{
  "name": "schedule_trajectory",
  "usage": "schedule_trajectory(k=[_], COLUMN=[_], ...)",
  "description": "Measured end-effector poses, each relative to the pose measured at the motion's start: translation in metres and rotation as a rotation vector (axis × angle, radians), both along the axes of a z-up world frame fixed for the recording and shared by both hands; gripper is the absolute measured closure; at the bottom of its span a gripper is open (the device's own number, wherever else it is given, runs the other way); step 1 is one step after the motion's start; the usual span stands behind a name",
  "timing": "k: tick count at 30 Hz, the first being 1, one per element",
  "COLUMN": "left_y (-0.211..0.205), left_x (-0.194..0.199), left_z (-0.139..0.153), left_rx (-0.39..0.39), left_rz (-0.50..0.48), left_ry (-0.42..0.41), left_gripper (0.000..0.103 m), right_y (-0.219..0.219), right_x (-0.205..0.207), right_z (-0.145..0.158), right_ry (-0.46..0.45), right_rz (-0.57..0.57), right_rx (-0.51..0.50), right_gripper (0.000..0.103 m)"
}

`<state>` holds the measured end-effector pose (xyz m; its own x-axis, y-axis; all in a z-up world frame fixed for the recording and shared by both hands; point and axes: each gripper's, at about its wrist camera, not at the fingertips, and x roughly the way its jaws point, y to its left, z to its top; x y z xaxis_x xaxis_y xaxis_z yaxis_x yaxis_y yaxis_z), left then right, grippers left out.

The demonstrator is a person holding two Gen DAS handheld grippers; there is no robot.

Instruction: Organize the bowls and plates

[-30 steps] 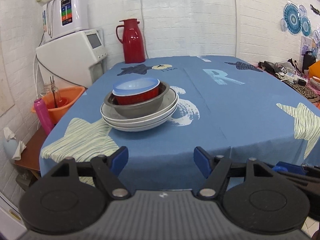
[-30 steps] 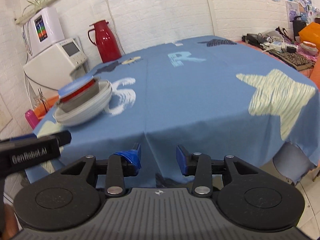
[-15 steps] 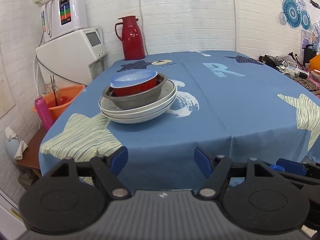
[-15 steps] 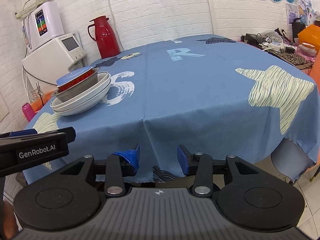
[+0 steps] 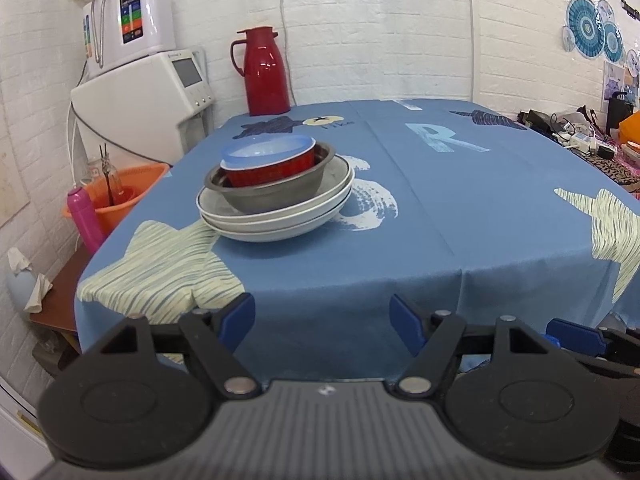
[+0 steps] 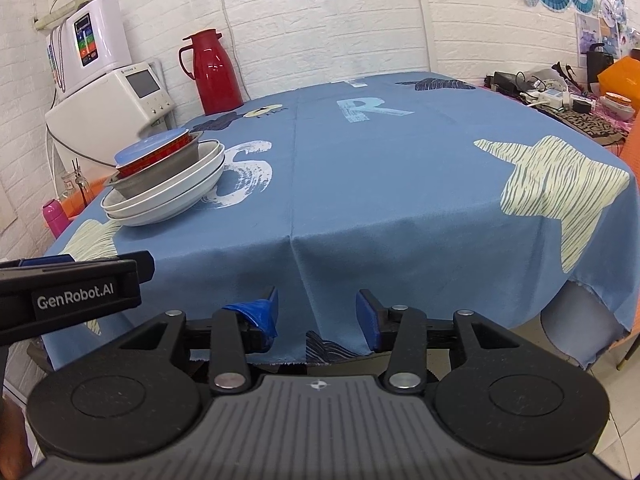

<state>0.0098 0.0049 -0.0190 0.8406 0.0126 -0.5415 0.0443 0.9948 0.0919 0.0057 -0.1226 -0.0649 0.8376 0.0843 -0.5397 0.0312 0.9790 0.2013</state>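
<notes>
Left wrist view, from left to right: an orange plastic basin (image 5: 120, 196) is sitting beside the desk (image 5: 460, 216), with a pink bottle (image 5: 84, 216) standing just in front of it. A white countertop appliance (image 5: 144, 108) is standing against the brick wall, and a tall red thermos jug (image 5: 264, 72) is standing upright at the far left corner of the desk. A blue tablecloth printed with pale stars and a letter R (image 5: 492, 248) is covering the desk. The stacked dishes are resting on the left half of the cloth: two white shallow plates (image 5: 276, 220) are lying at the bottom, a grey metal bowl (image 5: 272, 196) is sitting in them, a red bowl (image 5: 272, 170) is nesting inside that, and a translucent blue plastic bowl (image 5: 268, 150) is sitting on top. The left tool (image 5: 322, 314) is hanging off the near desk edge, well apart from the stack, with its blue-padded fingers (image 5: 240, 312) spread wide and gripping nothing.

Right wrist view: the same stack is appearing at the far left, the white plates (image 6: 168, 200) touching the cloth beside a white number print. The right tool (image 6: 316, 312) is hovering at the near edge of the desk (image 6: 400, 184), its jaws standing apart and empty.
</notes>
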Motion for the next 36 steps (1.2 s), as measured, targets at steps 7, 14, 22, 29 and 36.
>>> schedule_trajectory(k=[7, 14, 22, 29, 36], left_y=[-0.0001, 0.0009, 0.0002, 0.0037, 0.0042], left_x=[0.0001, 0.0015, -0.001, -0.0003, -0.0041], left_z=[0.0002, 0.001, 0.0027, 0.0028, 0.0043], left_rx=[-0.002, 0.006, 0.029, 0.014, 0.015], left_rz=[-0.001, 0.024, 0.042, 0.043, 0.041], left_ry=[0.002, 0.0, -0.033, -0.032, -0.071], left_gripper=[0.03, 0.029, 0.028, 0.027, 0.027], right_y=[0.0008, 0.0023, 0.0022, 0.0051, 0.006], right_x=[0.0001, 0.0007, 0.0006, 0.0005, 0.0022], right_z=[-0.0004, -0.0002, -0.0011, -0.0018, -0.0031], right_ry=[0.006, 0.007, 0.01, 0.015, 0.022], right_rz=[0.007, 0.013, 0.012, 0.023, 0.029], right_rx=[0.007, 0.012, 0.013, 0.014, 0.019], right_gripper=[0.075, 0.074, 0.074, 0.073, 0.073])
